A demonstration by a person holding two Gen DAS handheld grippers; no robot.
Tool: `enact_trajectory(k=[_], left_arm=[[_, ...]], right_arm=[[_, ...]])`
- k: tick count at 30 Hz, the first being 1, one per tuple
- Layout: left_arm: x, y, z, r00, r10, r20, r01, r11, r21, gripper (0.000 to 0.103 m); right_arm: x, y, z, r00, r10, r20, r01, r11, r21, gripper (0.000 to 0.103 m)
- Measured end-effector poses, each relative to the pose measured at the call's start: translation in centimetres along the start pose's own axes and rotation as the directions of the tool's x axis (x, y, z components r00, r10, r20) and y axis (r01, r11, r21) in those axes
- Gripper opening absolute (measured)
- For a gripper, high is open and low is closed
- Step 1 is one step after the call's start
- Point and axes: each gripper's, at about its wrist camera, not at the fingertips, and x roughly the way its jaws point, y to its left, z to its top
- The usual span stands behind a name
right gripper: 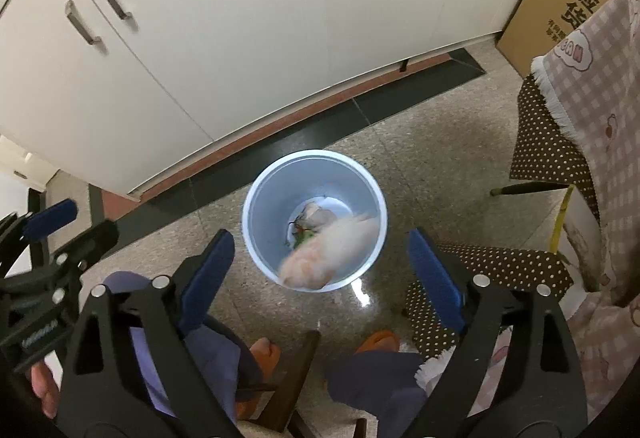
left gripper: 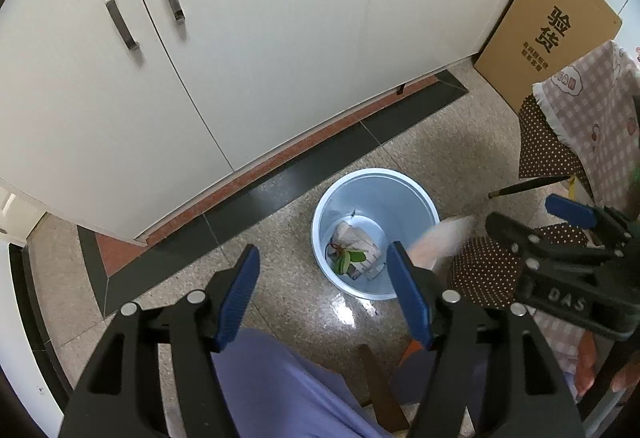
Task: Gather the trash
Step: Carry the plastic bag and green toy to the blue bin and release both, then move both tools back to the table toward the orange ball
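A pale blue bin [left gripper: 376, 193] [right gripper: 276, 197] stands on the speckled floor below both grippers. Crumpled paper and a green leaf [left gripper: 352, 256] lie at its bottom. A blurred pale pink piece of trash [right gripper: 332, 254] [left gripper: 440, 238] is in the air over the bin's near rim, free of both grippers. My right gripper [right gripper: 320, 274] hangs over the bin, open wide with nothing between its blue pads. My left gripper [left gripper: 324, 290] is open and empty, just left of the bin. Each gripper shows at the side of the other's view.
White cabinet doors [left gripper: 240, 37] with metal handles run along the back. A cardboard box [left gripper: 552, 25] leans at the right. A chair with a dotted brown cushion [right gripper: 500, 270] and a pink checked cloth [right gripper: 592, 85] stands right of the bin. The person's purple trouser legs and orange slippers [right gripper: 376, 342] are at the bottom.
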Motion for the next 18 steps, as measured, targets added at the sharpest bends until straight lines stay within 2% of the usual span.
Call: enact_trajectory(k=[9,18], left_arm=[[-1.3,-0.1,-0.3,1.0,-0.001,0.023,0.001,1.0,0.002,0.065],[-5.5,-0.1,-0.5,0.995,-0.005,0.104,0.005,1.0,0.0,0.065]], right_arm=[[-1.2,0.0,-1.0,1.0,0.012,-0.007,-0.012,1.0,-0.006,0.087],[-6.2,0.1,-2.2,0.996,0.028,0.081,-0.026,0.999,-0.027,0.087]])
